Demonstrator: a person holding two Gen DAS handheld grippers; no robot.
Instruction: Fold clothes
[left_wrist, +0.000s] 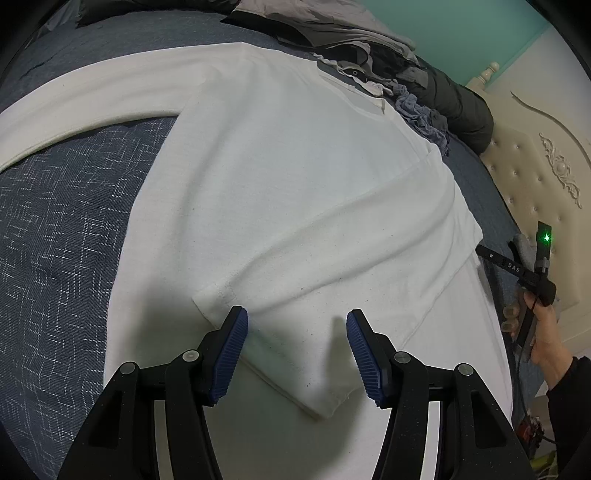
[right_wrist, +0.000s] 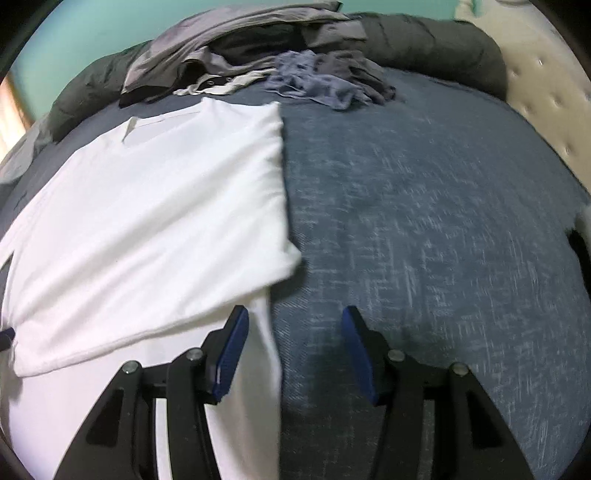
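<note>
I see the white shirt (left_wrist: 280, 192) spread on the blue bedspread (left_wrist: 62, 229). My left gripper (left_wrist: 297, 325) hovers half open, holding nothing, over its folded sleeve. My right gripper (right_wrist: 291, 325), likewise half open and empty, straddles the shirt's right edge.

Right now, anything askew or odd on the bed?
Only the fold is lopsided: the white shirt has one sleeve folded across its body, while the other sleeve trails out flat over the blue bedspread. A loose pile of unfolded clothes sits at the far edge. No damage visible.
</note>
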